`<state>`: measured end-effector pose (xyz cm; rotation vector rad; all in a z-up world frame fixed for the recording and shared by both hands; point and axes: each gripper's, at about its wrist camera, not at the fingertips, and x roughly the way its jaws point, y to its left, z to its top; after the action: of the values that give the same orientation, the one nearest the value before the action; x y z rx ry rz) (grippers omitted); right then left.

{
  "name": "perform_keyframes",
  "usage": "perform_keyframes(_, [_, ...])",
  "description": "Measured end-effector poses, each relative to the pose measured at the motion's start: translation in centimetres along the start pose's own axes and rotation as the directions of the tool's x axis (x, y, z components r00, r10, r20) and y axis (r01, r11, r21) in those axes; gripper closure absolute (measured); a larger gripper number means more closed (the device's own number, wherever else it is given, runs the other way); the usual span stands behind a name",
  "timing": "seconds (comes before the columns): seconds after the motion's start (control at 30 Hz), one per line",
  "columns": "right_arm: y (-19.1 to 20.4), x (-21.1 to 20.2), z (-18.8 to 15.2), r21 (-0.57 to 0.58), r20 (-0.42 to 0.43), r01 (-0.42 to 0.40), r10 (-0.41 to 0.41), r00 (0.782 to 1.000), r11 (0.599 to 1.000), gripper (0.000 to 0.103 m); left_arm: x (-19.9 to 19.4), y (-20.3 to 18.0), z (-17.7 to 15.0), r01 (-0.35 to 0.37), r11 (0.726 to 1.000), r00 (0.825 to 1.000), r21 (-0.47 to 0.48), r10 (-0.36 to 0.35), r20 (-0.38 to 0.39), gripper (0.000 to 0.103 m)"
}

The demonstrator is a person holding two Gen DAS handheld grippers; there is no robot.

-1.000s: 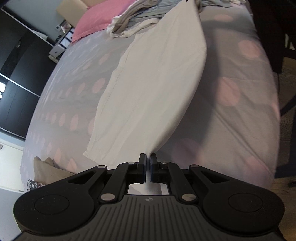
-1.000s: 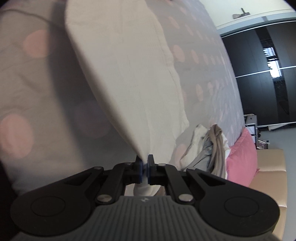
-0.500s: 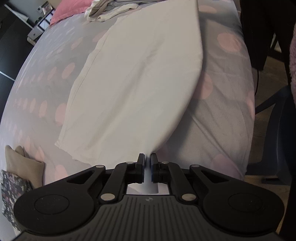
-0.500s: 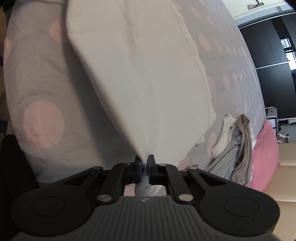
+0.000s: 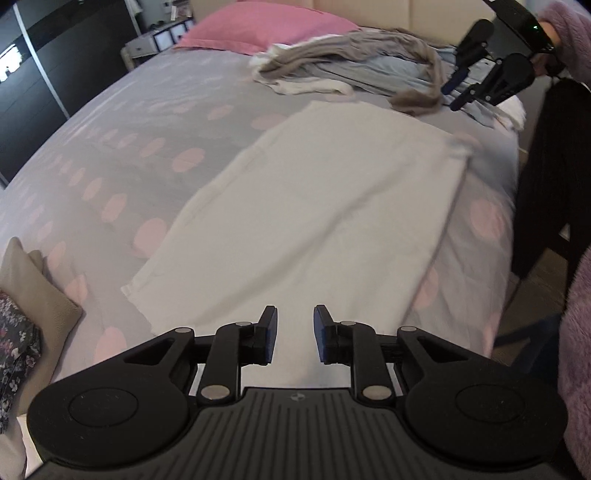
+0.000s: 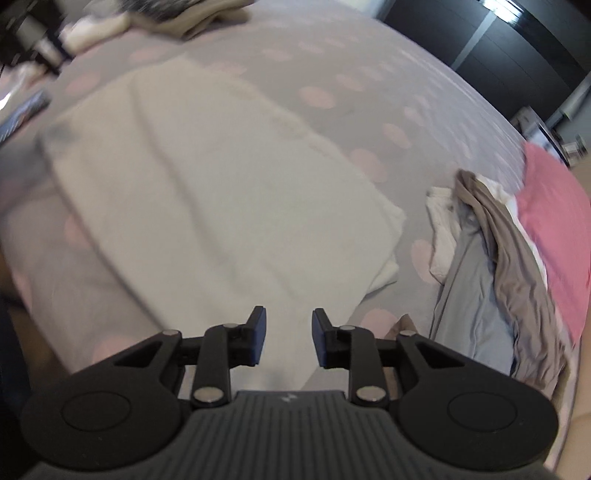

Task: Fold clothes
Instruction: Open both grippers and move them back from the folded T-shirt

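Observation:
A white cloth (image 5: 314, 214) lies flat on the grey bed with pink dots (image 5: 122, 147); it also shows in the right wrist view (image 6: 207, 192), with a folded layer at its far edge. My left gripper (image 5: 294, 334) is open and empty just above the cloth's near end. My right gripper (image 6: 284, 338) is open and empty above the cloth's other end; it also shows in the left wrist view (image 5: 480, 79) at the far right.
A heap of grey, beige and white clothes (image 5: 362, 70) lies beyond the cloth, next to a pink pillow (image 5: 266, 26). The heap (image 6: 491, 266) and pillow (image 6: 557, 236) show at right. A beige cushion (image 5: 33, 295) lies at left. Dark wardrobes stand behind.
Both grippers were shut on the ends of the lifted white cloth. They have opened and let go, and the cloth now lies flat on the bed.

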<state>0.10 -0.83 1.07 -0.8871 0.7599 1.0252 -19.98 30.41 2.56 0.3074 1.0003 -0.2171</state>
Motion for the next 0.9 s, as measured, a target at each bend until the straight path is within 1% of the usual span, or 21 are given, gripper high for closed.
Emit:
perform_keyframes(0.07, [-0.8, 0.5, 0.5, 0.083, 0.009, 0.004, -0.004, 1.0, 0.997, 0.072, 0.5, 0.5, 0.2, -0.035, 0.999, 0.999, -0.036, 0.035, 0.001, 0.083])
perform_keyframes(0.13, [-1.5, 1.5, 0.9, 0.159, -0.004, 0.028, -0.028, 1.0, 0.987, 0.069, 1.1, 1.2, 0.3, -0.071, 0.994, 0.997, -0.088, 0.071, -0.007, 0.083])
perform_keyframes(0.2, [-2.1, 2.5, 1.2, 0.232, -0.019, 0.05, -0.047, 0.999, 0.971, 0.06, 1.9, 1.9, 0.4, -0.09, 0.984, 0.996, -0.152, 0.091, 0.001, 0.077])
perform_keyframes(0.27, [-3.3, 4.0, 1.4, 0.339, -0.036, 0.051, -0.041, 0.999, 0.939, 0.057, 2.6, 3.0, 0.2, -0.087, 0.97, 0.996, -0.229, 0.091, 0.007, 0.071])
perform_keyframes(0.33, [-5.1, 5.4, 1.1, 0.475, -0.04, 0.045, -0.029, 0.999, 0.879, 0.056, 3.4, 3.9, 0.1, -0.085, 0.955, 0.996, -0.285, 0.09, 0.004, 0.067])
perform_keyframes(0.4, [-7.0, 6.6, 0.5, 0.604, -0.035, 0.04, -0.024, 0.999, 0.796, 0.053, 4.1, 4.7, 0.0, -0.107, 0.94, 0.994, -0.324, 0.108, -0.014, 0.061])
perform_keyframes(0.43, [-8.1, 7.1, 0.1, 0.662, -0.027, 0.032, -0.018, 0.999, 0.749, 0.052, 4.4, 5.2, -0.1, -0.118, 0.929, 0.993, -0.351, 0.117, -0.025, 0.056])
perform_keyframes(0.47, [-9.1, 7.5, -0.2, 0.71, -0.019, 0.02, -0.009, 1.0, 0.704, 0.05, 4.8, 5.7, -0.2, -0.129, 0.916, 0.992, -0.38, 0.124, -0.037, 0.054])
perform_keyframes(0.53, [-10.7, 8.5, -0.8, 0.772, -0.005, -0.006, 0.016, 1.0, 0.635, 0.05, 5.3, 6.9, -0.7, -0.133, 0.887, 0.991, -0.443, 0.124, -0.048, 0.054])
perform_keyframes(0.63, [-11.9, 9.9, -1.3, 0.808, 0.015, -0.045, 0.056, 0.998, 0.587, 0.05, 6.0, 8.5, -1.3, -0.146, 0.849, 0.989, -0.508, 0.129, -0.069, 0.054])
perform_keyframes(0.67, [-12.1, 10.4, -1.3, 0.811, 0.012, -0.044, 0.059, 0.998, 0.583, 0.05, 6.2, 8.9, -1.4, -0.15, 0.844, 0.989, -0.516, 0.131, -0.073, 0.054])
perform_keyframes(0.8, [-12.9, 12.4, -1.2, 0.82, -0.005, -0.036, 0.07, 0.998, 0.572, 0.048, 7.1, 9.6, -1.3, -0.148, 0.839, 0.989, -0.523, 0.125, -0.081, 0.054])
perform_keyframes(0.9, [-13.6, 14.2, -1.6, 0.835, -0.02, -0.034, 0.092, 0.996, 0.549, 0.048, 8.0, 9.7, -1.2, -0.143, 0.838, 0.99, -0.526, 0.113, -0.089, 0.054])
